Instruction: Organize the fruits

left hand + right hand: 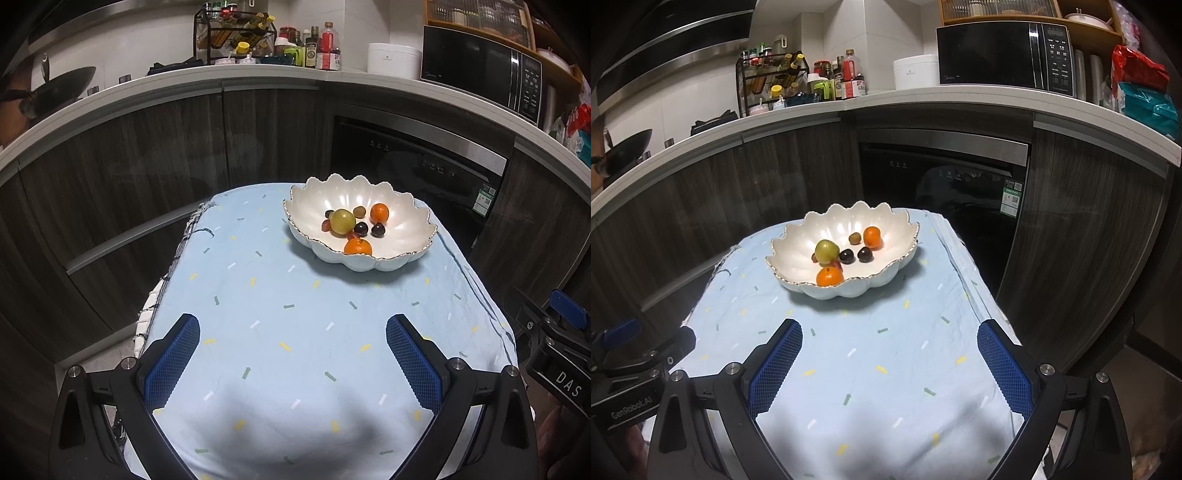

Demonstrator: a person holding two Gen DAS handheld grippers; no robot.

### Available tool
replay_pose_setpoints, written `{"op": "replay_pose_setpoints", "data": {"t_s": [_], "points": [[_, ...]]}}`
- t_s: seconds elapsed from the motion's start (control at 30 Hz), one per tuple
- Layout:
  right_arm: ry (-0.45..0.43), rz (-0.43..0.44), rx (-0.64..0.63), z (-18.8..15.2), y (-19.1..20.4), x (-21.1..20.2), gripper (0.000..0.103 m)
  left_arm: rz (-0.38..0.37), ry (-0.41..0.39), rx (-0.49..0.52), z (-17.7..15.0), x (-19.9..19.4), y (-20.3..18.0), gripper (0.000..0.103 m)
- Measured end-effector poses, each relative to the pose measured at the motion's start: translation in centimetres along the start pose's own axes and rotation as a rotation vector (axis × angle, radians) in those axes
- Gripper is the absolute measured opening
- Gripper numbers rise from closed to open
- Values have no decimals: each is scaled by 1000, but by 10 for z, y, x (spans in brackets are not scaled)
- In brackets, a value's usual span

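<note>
A white scalloped bowl (406, 225) (798, 251) stands at the far end of a table covered in a light blue cloth (295, 332) (886, 362). In it lie a green apple (342, 220) (826, 251), two oranges (357, 246) (379, 213) (830, 276) (872, 236), dark plums (378, 230) (864, 254) and a few smaller fruits. My left gripper (293, 332) is open and empty over the near cloth. My right gripper (890, 339) is open and empty, also short of the bowl.
Dark cabinets and a built-in dishwasher (942, 184) stand behind the table. The counter above holds a spice rack (768, 81), bottles, a white cooker (916, 72) and a microwave (1004, 55). The other gripper's body shows at the edge of each view (554, 354) (628, 373).
</note>
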State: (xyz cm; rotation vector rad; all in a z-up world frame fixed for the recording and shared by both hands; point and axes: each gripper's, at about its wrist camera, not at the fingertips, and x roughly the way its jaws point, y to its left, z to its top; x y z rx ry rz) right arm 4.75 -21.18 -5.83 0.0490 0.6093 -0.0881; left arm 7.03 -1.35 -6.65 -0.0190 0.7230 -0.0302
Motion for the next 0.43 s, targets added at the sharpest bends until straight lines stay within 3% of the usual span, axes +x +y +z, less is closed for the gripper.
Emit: {"op": "replay_pose_setpoints", "data": {"t_s": [0.43], "points": [[10,-1,0,-2,0,4,97,8,17,-2,0,5,1,103]]}}
